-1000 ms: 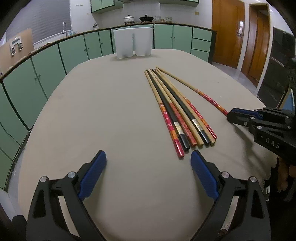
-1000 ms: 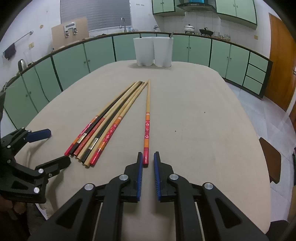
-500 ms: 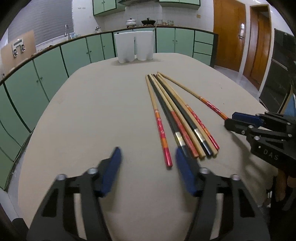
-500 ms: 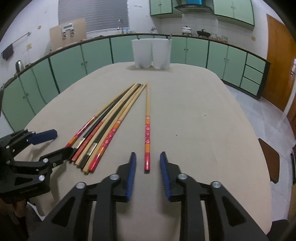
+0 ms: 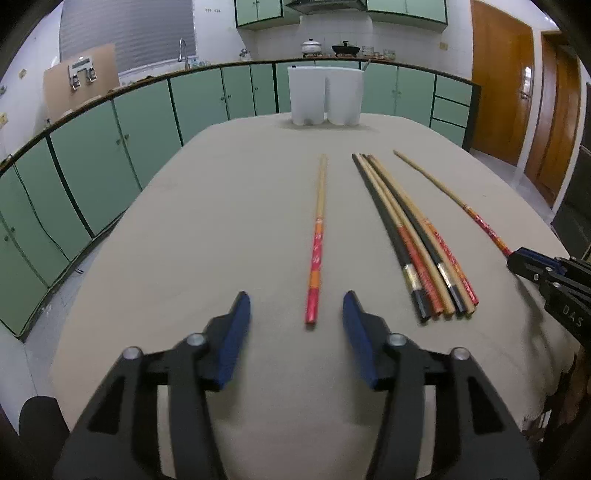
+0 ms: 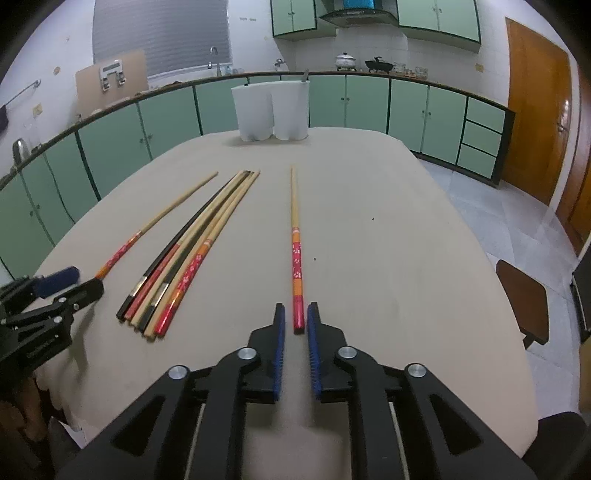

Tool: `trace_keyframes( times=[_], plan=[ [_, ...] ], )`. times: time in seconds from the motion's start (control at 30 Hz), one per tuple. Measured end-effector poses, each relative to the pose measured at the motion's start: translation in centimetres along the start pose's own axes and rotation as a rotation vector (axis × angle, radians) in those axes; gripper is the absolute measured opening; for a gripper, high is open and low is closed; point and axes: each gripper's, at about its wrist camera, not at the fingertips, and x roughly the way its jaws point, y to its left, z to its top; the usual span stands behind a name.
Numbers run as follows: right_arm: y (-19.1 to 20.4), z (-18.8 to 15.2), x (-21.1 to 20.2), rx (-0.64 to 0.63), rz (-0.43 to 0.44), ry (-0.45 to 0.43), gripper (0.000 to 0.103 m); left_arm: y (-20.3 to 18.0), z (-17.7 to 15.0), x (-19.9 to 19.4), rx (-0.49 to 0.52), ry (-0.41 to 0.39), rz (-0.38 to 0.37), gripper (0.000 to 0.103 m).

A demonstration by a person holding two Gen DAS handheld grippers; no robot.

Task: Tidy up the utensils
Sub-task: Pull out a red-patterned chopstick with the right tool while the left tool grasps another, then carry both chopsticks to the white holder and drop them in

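Presently, the left hand-held gripper (image 5: pixel 295 297) stood released, its jaws just reopening slightly, with the red end of one chopstick (image 5: pixel 318 236) between its fingertips, untouched. The right hand-held gripper (image 6: pixel 296 307) flanked a second chopstick (image 6: pixel 295 240) closely, jaws just eased apart; actual clamping could not be determined. Both chopsticks lay on the counter (image 5: pixel 221 221).

Home kitchen, seen from my seat at the dining table.

Ahead of my grippers: a long run of green base cabinets (image 5: pixel 207 107) under a countertop, sink tap (image 5: pixel 182 51) ahead-left, pots (image 5: pixel 311 47) on a stove under a range hood (image 6: pixel 352 14), green wall cupboards (image 6: pixel 439 16), white tiles, wooden doors (image 5: pixel 498 77) to my right.
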Motion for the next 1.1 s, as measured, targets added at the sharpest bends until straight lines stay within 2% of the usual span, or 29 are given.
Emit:
trace_keyframes(
  times=[0.03,0.1,0.13,0.17,0.2,0.3,0.43,0.77,0.93,1.1],
  plan=[
    [0.1,0.0,0.1,-0.003,-0.002,-0.003,0.014,0.1,-0.1,0.0,0.003,-0.001,-0.013,0.048],
    [0.2,0.2,0.2,-0.004,-0.005,0.002,0.013,-0.1,0.1,0.0,0.019,0.001,-0.039,0.026],
    [0.2,0.3,0.3,-0.004,-0.005,0.006,0.01,-0.3,0.1,-0.1,0.031,0.003,-0.056,0.019],
    [0.2,0.4,0.3,-0.005,0.0,0.012,0.006,-0.5,0.1,-0.1,0.035,0.007,-0.073,0.007],
    [0.2,0.5,0.3,-0.006,0.004,0.02,0.006,-0.6,0.2,-0.1,0.033,0.011,-0.085,0.005],
    [0.0,1.0,-0.7,0.013,0.021,0.019,0.006,-0.4,0.8,-0.7,0.002,0.021,-0.115,0.005],
    [-0.1,2.5,-3.6,0.016,0.035,-0.029,0.006,0.4,2.5,-3.2,-0.042,-0.012,-0.123,0.005],
    [-0.1,9.0,-9.3,-0.003,0.076,-0.128,0.006,1.5,7.5,-8.3,-0.064,-0.086,-0.128,0.005],
    [0.4,12.2,-10.8,-0.039,0.091,-0.155,0.006,2.2,9.9,-9.7,-0.071,-0.091,-0.155,0.005],
    [0.3,15.6,-11.0,-0.068,0.117,-0.145,0.006,2.7,12.3,-10.5,-0.056,-0.089,-0.175,0.005]
  ],
)
